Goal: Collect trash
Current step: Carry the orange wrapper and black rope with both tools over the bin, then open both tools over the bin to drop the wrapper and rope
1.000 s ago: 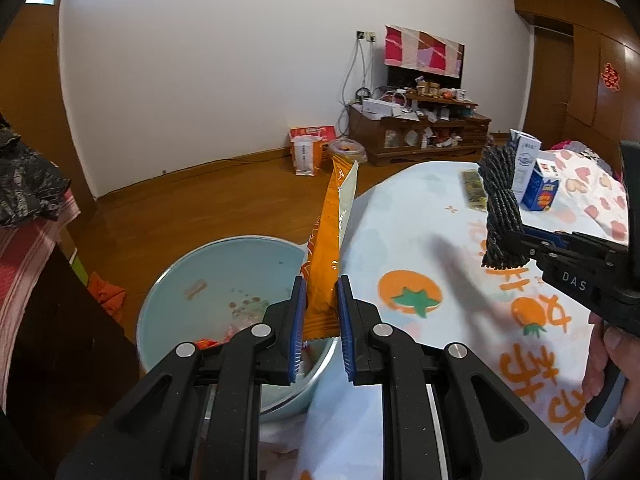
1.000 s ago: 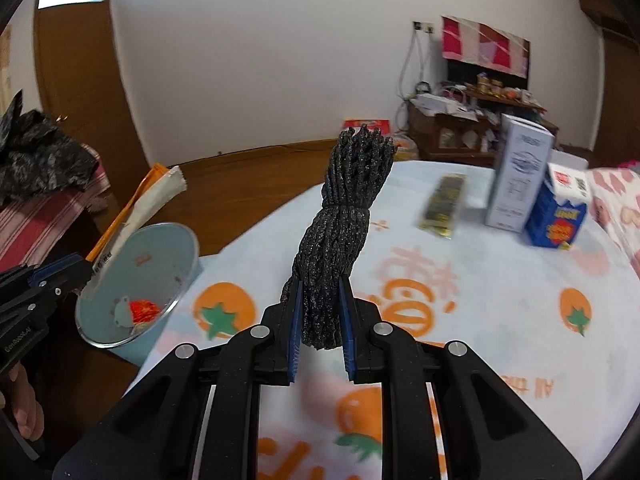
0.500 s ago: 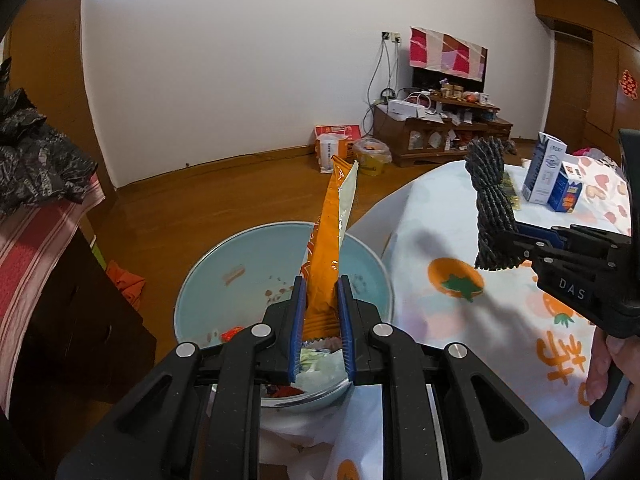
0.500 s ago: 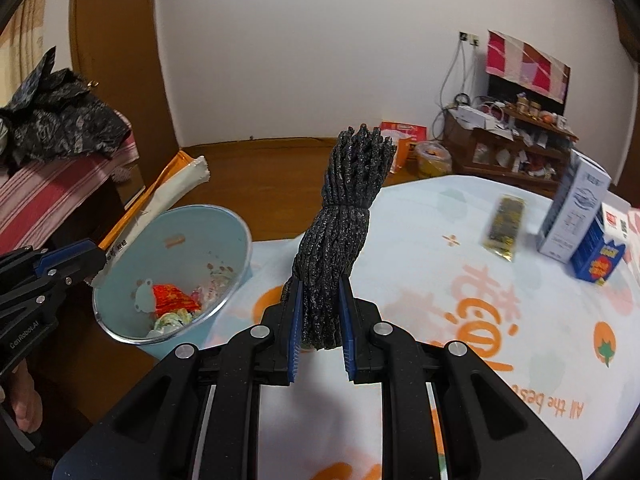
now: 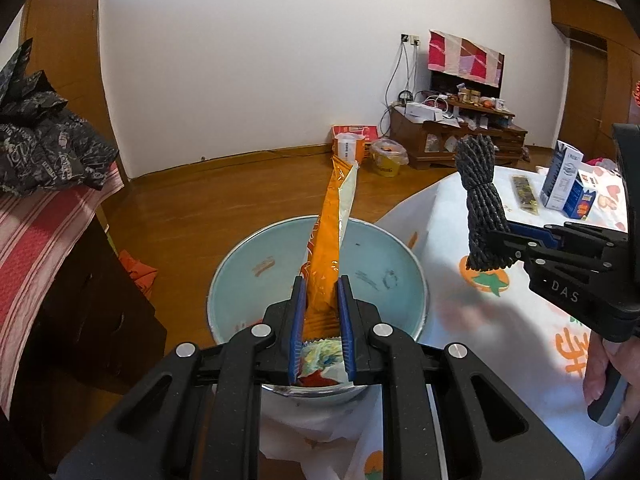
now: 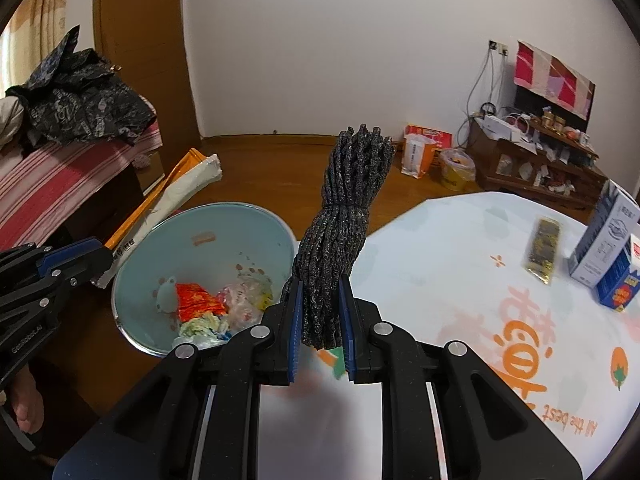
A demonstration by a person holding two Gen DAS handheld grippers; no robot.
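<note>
Left wrist view: the left gripper (image 5: 320, 312) is clamped on the lower end of a long, flattened orange snack wrapper with a silvery-white inside (image 5: 328, 232), which stands up and away between the blue pads. Directly below it sits a round pale-blue plastic bin (image 5: 380, 276), placed on the wooden floor (image 5: 224, 208) just beside the edge of the desk covered with a white cloth printed with orange fruit (image 5: 440, 220). Crumpled wrappers lie at the bottom of the bin. To the right, the right gripper (image 5: 492, 248) is closed on a bundle of dark grey speckled cord tied at its middle (image 5: 482, 204), held above the desk edge; a hand (image 5: 608, 364) grips its handle.

From the right wrist view, the same cord bundle (image 6: 340, 232) stands upright between the right gripper's (image 6: 320, 316) pads, over the edge of the desk (image 6: 460, 280) near the bin (image 6: 132, 272). Inside the bin are a red-orange wrapper (image 6: 196, 300), clear crumpled plastic (image 6: 248, 300) and other scraps. The left gripper (image 6: 100, 268) at the left holds the orange wrapper (image 6: 168, 200) slanting over the bin's rim. Farther along the desk lie a flat gold-and-black packet (image 6: 544, 252), a tall white-and-blue carton (image 6: 608, 236) and a smaller blue carton (image 6: 624, 280) just beside it. A striped red cloth with a black crumpled bag (image 6: 80, 104) on top is at the left.
</note>
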